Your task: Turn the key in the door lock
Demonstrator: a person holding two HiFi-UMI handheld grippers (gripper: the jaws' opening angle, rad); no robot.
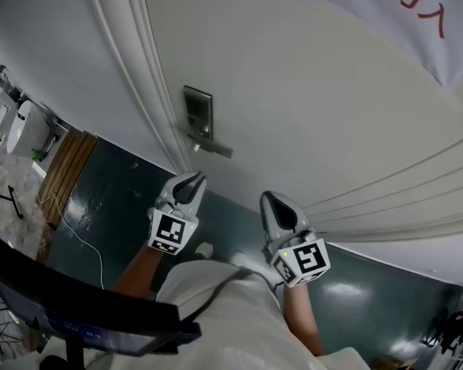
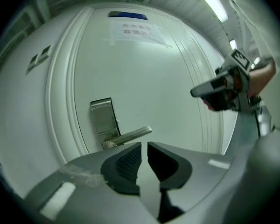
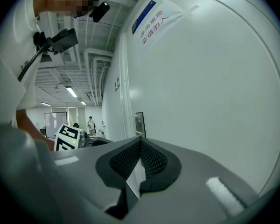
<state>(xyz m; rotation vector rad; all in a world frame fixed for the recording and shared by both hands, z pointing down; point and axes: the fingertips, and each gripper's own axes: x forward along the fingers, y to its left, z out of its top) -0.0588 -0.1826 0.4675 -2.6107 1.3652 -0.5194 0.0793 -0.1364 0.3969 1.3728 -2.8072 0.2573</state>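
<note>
Two claws before the door [image 1: 309,91], both empty. Left claw [image 2: 144,147] parted by a narrow slit, nothing inside; right claw [image 3: 140,143] pressed together on nothing. Lock plate [image 2: 102,116] ahead of left claw, slightly up and left, apart from it; well to the left of right claw, so left nearer. Handle [image 2: 130,136] long axis sideways, from plate toward right claw's side. No key seen. Sign [image 1: 401,14] up ahead, red characters, "勿入" readable.

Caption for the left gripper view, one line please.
Left gripper, jaws slightly apart and empty, faces the lever handle and lock plate on the door.
</note>
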